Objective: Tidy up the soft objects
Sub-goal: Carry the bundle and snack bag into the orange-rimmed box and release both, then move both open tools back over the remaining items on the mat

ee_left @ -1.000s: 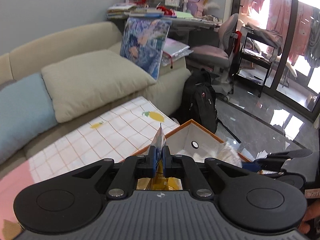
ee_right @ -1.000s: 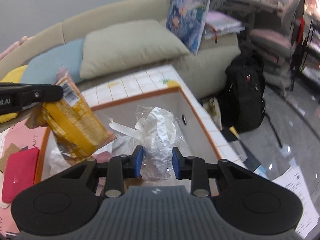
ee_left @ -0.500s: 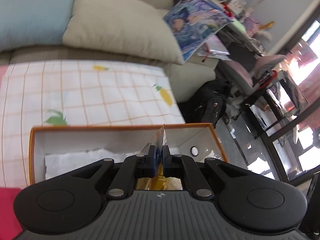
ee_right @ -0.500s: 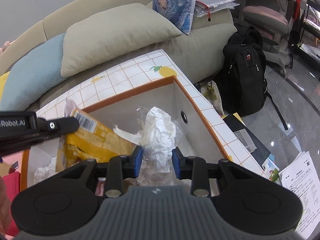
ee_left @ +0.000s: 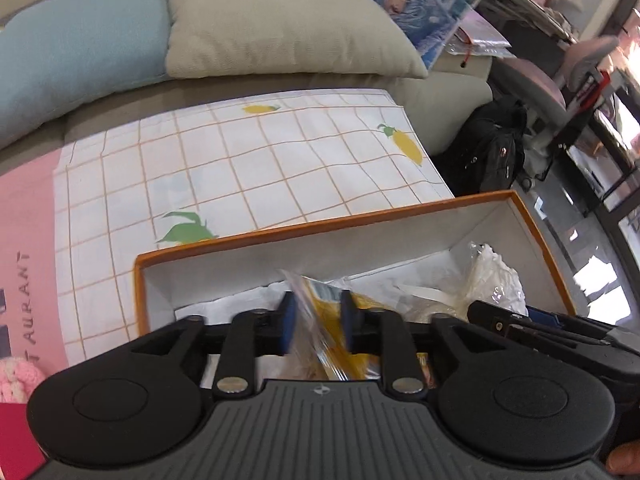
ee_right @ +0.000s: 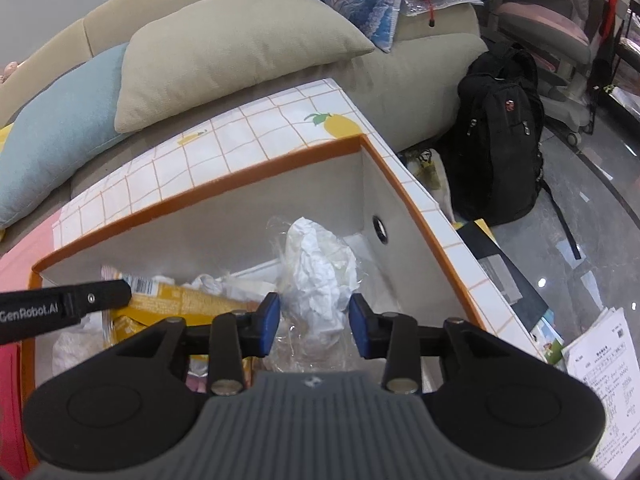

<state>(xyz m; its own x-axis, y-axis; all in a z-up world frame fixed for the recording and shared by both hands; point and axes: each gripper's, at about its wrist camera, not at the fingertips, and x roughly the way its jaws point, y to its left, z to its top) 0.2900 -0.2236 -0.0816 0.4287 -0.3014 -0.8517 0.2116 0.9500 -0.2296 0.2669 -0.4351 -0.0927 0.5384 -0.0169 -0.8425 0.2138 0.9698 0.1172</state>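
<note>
My left gripper [ee_left: 316,322] hangs over the orange-rimmed box [ee_left: 320,232] with its pads spread wide — the yellow snack packet [ee_left: 336,344] lies loose between them, down inside the box. Just to the right, the crumpled white plastic bag [ee_right: 320,276] sits against the box's right end, and my right gripper [ee_right: 314,326] stands open around it — pads near its sides, whether touching I cannot tell. The box rests on the lemon-print cloth [ee_left: 248,160].

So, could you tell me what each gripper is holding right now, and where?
Nothing is held: the left gripper stands open around the yellow snack bag, the right gripper open around the crumpled plastic bag.
</note>
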